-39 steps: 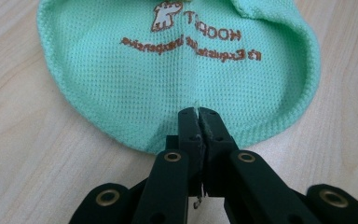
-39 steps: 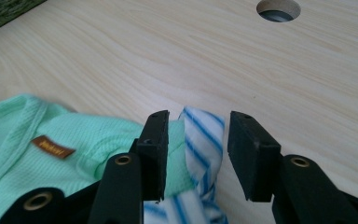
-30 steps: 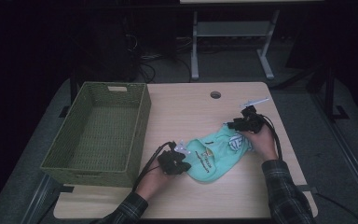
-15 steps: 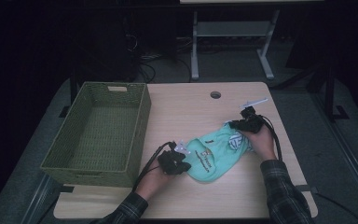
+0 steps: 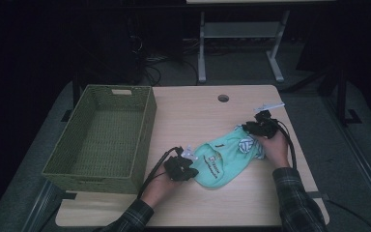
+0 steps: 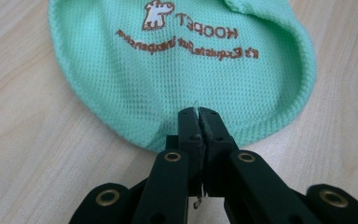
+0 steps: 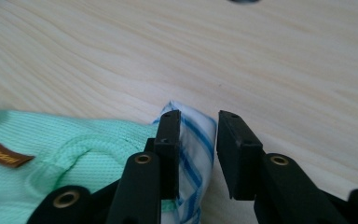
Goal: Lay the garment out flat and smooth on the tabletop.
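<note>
High view, lower centre: left gripper [image 5: 187, 164] jaws clamped on green garment [image 5: 224, 157] hem; right gripper [image 5: 253, 129] jaws, just reopening, straddle striped cloth [image 7: 193, 140] ungripped. Folding under way; next, secure that corner.

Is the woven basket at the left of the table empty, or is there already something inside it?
Empty. In the high view the woven basket shows only its bare woven floor, and the green garment lies outside it on the table.
</note>
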The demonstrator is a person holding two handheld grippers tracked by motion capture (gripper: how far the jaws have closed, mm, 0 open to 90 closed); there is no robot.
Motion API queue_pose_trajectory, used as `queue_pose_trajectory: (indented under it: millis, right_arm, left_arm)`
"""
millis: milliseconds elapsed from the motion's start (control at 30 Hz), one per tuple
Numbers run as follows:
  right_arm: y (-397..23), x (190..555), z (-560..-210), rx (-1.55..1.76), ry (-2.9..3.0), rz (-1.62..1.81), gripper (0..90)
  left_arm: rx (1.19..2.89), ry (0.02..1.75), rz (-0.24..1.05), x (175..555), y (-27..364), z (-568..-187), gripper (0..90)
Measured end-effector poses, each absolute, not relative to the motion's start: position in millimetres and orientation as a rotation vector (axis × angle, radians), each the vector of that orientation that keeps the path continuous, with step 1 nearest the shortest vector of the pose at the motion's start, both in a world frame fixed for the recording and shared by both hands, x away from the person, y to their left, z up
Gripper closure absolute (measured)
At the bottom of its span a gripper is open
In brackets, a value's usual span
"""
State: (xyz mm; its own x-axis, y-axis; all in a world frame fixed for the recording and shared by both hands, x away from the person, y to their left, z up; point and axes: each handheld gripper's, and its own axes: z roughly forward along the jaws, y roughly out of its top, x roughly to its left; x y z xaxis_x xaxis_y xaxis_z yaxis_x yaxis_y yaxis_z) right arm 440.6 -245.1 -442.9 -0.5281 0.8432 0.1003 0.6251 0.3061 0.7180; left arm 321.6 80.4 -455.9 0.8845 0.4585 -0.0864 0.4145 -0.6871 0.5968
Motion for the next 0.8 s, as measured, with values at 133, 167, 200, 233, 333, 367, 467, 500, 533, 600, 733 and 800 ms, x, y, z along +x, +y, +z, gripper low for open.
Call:
queue_pose_trajectory:
  millis: [133, 167, 200, 233, 333, 367, 467, 500, 533, 600, 733, 800]
  right_arm:
    - [-249, 425, -429, 1.300, 2.254, 1.075, 74.8]
    - [-250, 419, -426, 1.303, 2.254, 1.084, 79.4]
    - [-250, 415, -423, 1.279, 2.257, 1.091, 82.4]
    - [-250, 410, -421, 1.267, 2.262, 1.092, 85.7]
    - [-249, 398, -419, 1.258, 2.282, 1.099, 90.0]
    - [-249, 394, -419, 1.266, 2.293, 1.111, 90.0]
    - [-247, 384, -421, 1.261, 2.319, 1.129, 90.0]
    - [-246, 380, -422, 1.254, 2.325, 1.138, 90.0]
    - [-244, 372, -424, 1.234, 2.341, 1.153, 90.0]
    - [-242, 368, -425, 1.219, 2.345, 1.161, 90.0]
    - [-237, 346, -429, 1.164, 2.356, 1.220, 90.0]
    - [-236, 342, -430, 1.155, 2.363, 1.230, 90.0]
  left_arm:
    - [2.420, 0.624, 0.097, 321, 80, -456, 88.0]
    - [2.420, 0.624, 0.098, 321, 80, -456, 88.0]
    - [2.411, 0.637, 0.092, 321, 80, -456, 88.0]
    - [2.424, 0.626, 0.094, 321, 80, -456, 88.0]
    - [2.428, 0.623, 0.096, 321, 81, -456, 88.0]
    - [2.426, 0.624, 0.095, 321, 81, -456, 88.0]
    - [2.435, 0.618, 0.094, 322, 81, -455, 88.0]
    - [2.436, 0.618, 0.094, 322, 81, -455, 88.0]
    - [2.434, 0.619, 0.092, 322, 81, -455, 88.0]
    - [2.435, 0.617, 0.090, 322, 81, -455, 88.0]
    - [2.434, 0.622, 0.086, 322, 81, -455, 88.0]
    - [2.434, 0.622, 0.086, 322, 81, -455, 88.0]
